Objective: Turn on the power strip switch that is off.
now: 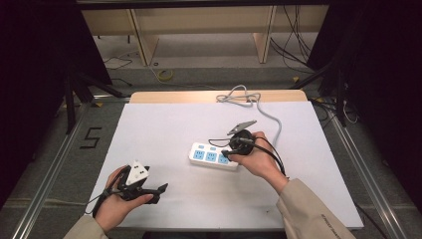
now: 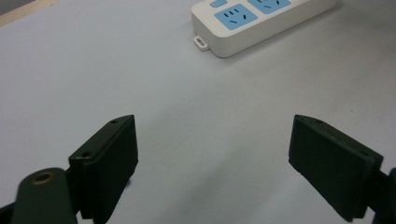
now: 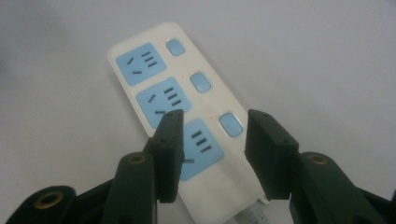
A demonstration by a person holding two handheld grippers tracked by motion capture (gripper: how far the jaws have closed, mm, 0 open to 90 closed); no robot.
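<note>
White plastic, oblong and glossy, the power strip with three pale blue sockets and three blue switches (image 1: pixel 213 156) lies flat a little right of the table's middle, its long side running left to right. From its right end a grey cord (image 1: pixel 272 124) curves away to the far edge, where it gathers in a loose tangle on the pale wooden strip (image 1: pixel 164 96) that borders the white table top (image 1: pixel 164 124).

Over the right end of the strip hangs the right gripper (image 3: pixel 214 140), held in the person's right hand (image 1: pixel 259 159), a beige sleeve (image 1: pixel 311 209) behind it. Its two black jaws stand apart and grip nothing; in the right gripper view they frame the nearest socket and the switch beside it, with the strip's white body showing in the gap between them. I cannot tell whether the tips touch the plastic or float just above it.

Well apart from all this, at the near left of the table, the left hand (image 1: pixel 117 201) holds the left gripper (image 1: pixel 158 191) low above the bare surface, pointing right. Its jaws are spread wide with only table top between them. In the left gripper view the left end of the power strip shows farther off, a small white mounting tab (image 2: pixel 201 42) sticking out from it.
</note>
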